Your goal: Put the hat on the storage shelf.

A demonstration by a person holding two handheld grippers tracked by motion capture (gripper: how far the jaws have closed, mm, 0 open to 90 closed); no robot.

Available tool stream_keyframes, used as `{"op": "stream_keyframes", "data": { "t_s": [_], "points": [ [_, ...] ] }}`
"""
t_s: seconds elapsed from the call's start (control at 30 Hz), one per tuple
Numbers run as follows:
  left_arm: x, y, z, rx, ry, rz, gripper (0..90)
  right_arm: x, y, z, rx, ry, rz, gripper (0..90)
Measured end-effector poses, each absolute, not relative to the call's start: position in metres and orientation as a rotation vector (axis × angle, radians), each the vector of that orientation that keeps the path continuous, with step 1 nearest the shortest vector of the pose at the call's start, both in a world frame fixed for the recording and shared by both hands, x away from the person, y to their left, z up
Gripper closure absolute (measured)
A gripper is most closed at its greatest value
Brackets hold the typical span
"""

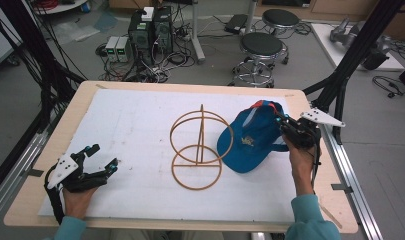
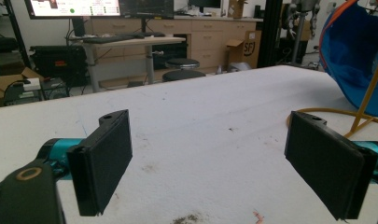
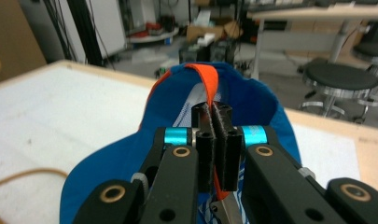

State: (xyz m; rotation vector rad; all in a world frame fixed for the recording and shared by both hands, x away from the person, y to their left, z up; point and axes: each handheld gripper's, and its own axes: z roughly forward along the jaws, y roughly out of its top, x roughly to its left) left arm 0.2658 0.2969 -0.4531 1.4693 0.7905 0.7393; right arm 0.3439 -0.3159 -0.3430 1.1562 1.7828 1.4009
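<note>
A blue cap (image 1: 250, 137) with an orange-trimmed back hangs tilted at the right of the white mat, its brim low and leaning against a wooden ring stand (image 1: 197, 147). My right gripper (image 1: 281, 121) is shut on the cap's rear edge, by the orange strap (image 3: 206, 84), and holds it off the table. The jaws press together on the fabric in the right gripper view. My left gripper (image 1: 104, 156) rests open near the table's front left, nothing between its fingers (image 2: 105, 161). The cap (image 2: 352, 51) and stand (image 2: 364, 109) appear at the right edge of the left gripper view.
The white mat (image 1: 135, 125) covers most of the wooden table (image 1: 30, 200). Black frame posts (image 1: 340, 85) rise at the table's right and left sides. Stools (image 1: 260, 50) and computer boxes (image 1: 150, 32) stand on the floor beyond the far edge.
</note>
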Motion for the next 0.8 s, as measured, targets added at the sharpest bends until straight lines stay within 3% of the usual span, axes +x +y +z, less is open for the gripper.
{"op": "stream_keyframes", "data": {
  "t_s": [0.37, 0.8],
  "points": [
    [0.266, 0.297, -0.453, 1.473, 0.795, 0.737, 15.4, 0.337, -0.311, -0.331, 1.110, 1.696, 1.493, 88.3],
    [0.267, 0.297, -0.453, 1.472, 0.795, 0.734, 15.5, 0.333, -0.272, -0.283, 1.021, 1.719, 1.507, 88.3]
  ]
}}
